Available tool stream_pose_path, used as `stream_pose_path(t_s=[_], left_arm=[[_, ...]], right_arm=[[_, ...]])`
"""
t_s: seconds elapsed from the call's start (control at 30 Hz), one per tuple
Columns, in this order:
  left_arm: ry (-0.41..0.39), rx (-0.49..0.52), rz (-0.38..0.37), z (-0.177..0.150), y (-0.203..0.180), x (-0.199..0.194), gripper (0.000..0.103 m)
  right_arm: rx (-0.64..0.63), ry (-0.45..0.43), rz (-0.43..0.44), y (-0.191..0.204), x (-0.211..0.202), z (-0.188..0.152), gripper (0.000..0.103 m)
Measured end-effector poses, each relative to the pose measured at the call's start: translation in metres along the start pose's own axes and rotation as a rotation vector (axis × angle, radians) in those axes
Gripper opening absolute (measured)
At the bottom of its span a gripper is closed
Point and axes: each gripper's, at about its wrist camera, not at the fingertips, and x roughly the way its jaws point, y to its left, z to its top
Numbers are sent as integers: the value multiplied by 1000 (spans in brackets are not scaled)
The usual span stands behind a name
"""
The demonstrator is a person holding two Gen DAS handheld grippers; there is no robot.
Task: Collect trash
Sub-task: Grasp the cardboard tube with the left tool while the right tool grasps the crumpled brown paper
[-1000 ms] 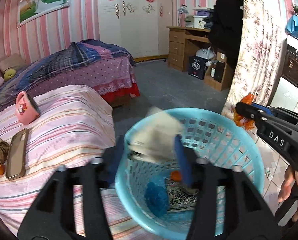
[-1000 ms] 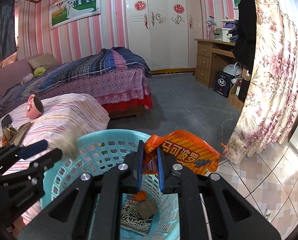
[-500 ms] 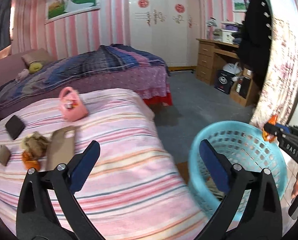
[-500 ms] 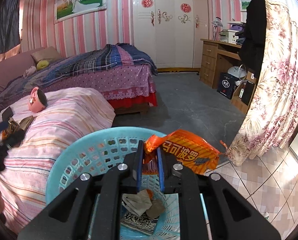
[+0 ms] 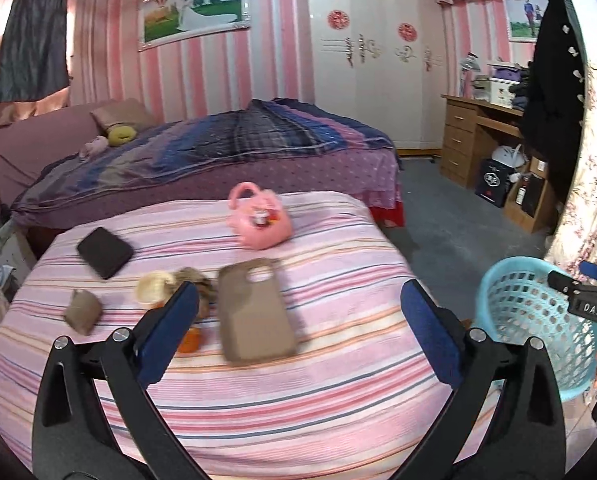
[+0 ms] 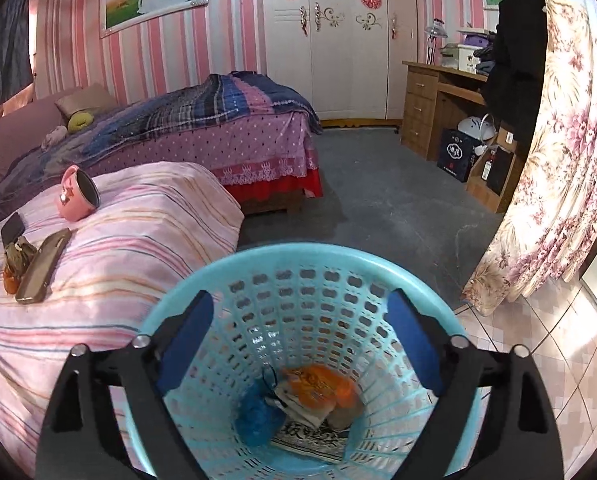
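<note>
My left gripper (image 5: 298,300) is open and empty above the pink striped bed (image 5: 338,392). Just past its left finger lie crumpled brown and pale wrappers (image 5: 186,280), an orange scrap (image 5: 190,340) and a small brown packet (image 5: 82,312). The light blue basket (image 5: 514,300) stands on the floor to the right. My right gripper (image 6: 298,300) hangs over the basket's rim (image 6: 298,250). Its jaws are opening, with nothing between them. An orange snack bag (image 6: 318,388) lies at the bottom with a blue crumpled piece (image 6: 256,420) and printed packets.
On the striped bed lie a tan phone case (image 5: 254,312), a black wallet (image 5: 104,252) and a pink toy handbag (image 5: 258,220). A second bed (image 5: 238,144) lies behind. A flowered curtain (image 6: 546,168) hangs right of the basket, and a wooden desk (image 6: 430,100) stands by the wardrobe.
My left gripper dropped a pale crumpled piece into the basket, opened wide and swung left over the striped bed. My right gripper opened and the orange snack bag fell into the basket.
</note>
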Motion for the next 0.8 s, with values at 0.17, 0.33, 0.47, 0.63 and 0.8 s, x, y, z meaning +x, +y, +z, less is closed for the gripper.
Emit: stream_pose_path(t_s=[0.17, 0.33, 0.47, 0.63, 0.8], left_arm=[[7, -24, 44, -3, 40, -2, 98], [5, -27, 106, -9, 83, -1, 98], [24, -88, 136, -20, 128, 3, 98], [61, -148, 179, -31, 178, 13, 98], [108, -199, 222, -44, 228, 26, 98]], right_arm=[[-44, -18, -9, 32, -3, 5, 95], [-79, -39, -1, 65, -6, 9, 96], [-77, -56, 42, 94, -9, 11, 97], [-84, -58, 92, 134, -6, 10, 97], [-139, -39, 128, 184, 4, 6, 97]])
